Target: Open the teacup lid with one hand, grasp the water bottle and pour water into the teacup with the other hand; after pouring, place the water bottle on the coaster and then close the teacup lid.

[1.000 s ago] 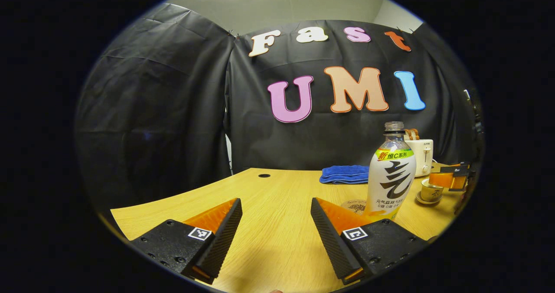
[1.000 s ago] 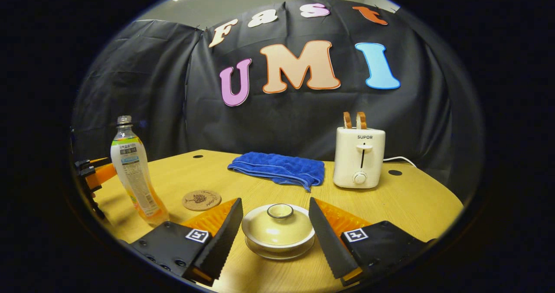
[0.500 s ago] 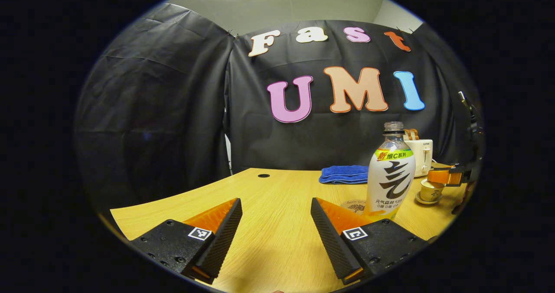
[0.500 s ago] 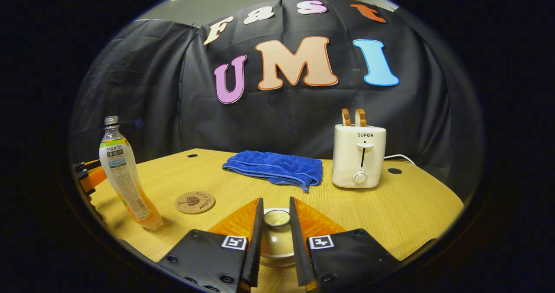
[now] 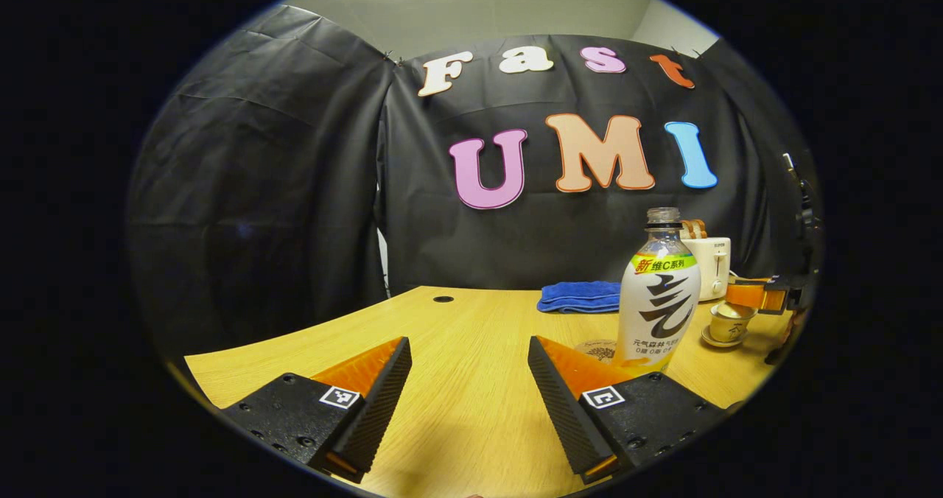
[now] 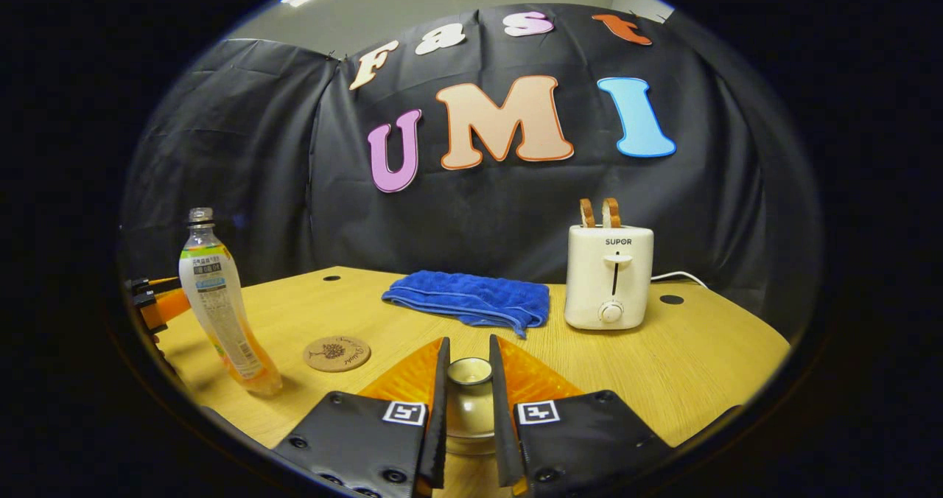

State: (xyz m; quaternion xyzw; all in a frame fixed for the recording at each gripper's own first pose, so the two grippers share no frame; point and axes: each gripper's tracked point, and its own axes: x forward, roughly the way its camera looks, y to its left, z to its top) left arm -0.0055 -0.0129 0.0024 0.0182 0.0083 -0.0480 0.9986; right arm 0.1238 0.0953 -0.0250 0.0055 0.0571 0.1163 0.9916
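In the right gripper view my right gripper (image 6: pixel 467 345) is shut on the knob of the cream teacup lid (image 6: pixel 469 402), which hides the cup beneath it. The water bottle (image 6: pixel 221 306) stands uncapped at the left, with the round cork coaster (image 6: pixel 337 353) beside it. In the left gripper view my left gripper (image 5: pixel 468 380) is open low over the table, nothing between its fingers. There the bottle (image 5: pixel 658 299) stands just right of its right finger. Behind it sits the teacup (image 5: pixel 729 323) on its saucer, with the right gripper (image 5: pixel 755 295) at its top.
A folded blue towel (image 6: pixel 471 299) lies at the back of the wooden table (image 6: pixel 700 358), and a white toaster (image 6: pixel 608 277) with two slices stands to its right. The left gripper's orange fingers (image 6: pixel 158 303) show at the far left behind the bottle.
My right gripper went from open around the teacup to shut on the lid's knob, and has since lifted or tilted slightly. The left gripper has barely moved.
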